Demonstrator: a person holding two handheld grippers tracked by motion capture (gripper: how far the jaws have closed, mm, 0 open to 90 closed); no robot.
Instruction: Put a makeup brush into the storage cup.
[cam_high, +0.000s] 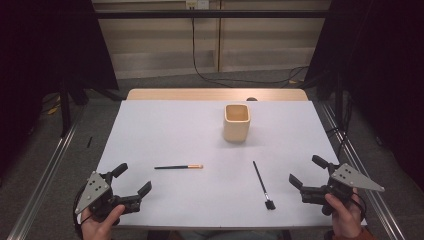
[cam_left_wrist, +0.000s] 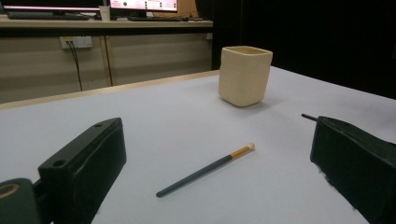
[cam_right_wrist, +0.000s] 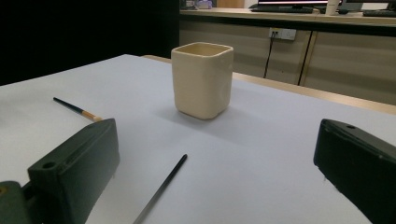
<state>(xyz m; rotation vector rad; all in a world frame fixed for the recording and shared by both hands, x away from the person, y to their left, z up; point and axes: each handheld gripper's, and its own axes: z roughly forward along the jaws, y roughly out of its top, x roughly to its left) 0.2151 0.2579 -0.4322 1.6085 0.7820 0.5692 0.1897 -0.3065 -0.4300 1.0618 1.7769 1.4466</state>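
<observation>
High view shows the left gripper (cam_high: 134, 180), wide open and empty, nearest to the brush with the orange end (cam_high: 178, 167), which lies crosswise ahead. The black brush (cam_high: 262, 184) points away beside the equally open right gripper (cam_high: 307, 177), probably its target.

High view above, facing forward and down; both gripper views low, near tabletop, sharing the cup (cam_left_wrist: 245, 74)

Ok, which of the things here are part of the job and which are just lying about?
Likely part of the job:
- orange-tipped brush, nearest the open left gripper
- black brush, nearest the open right gripper
- cream cup, upright and empty-looking

Just lying about:
- cables on the floor beyond the table
</observation>
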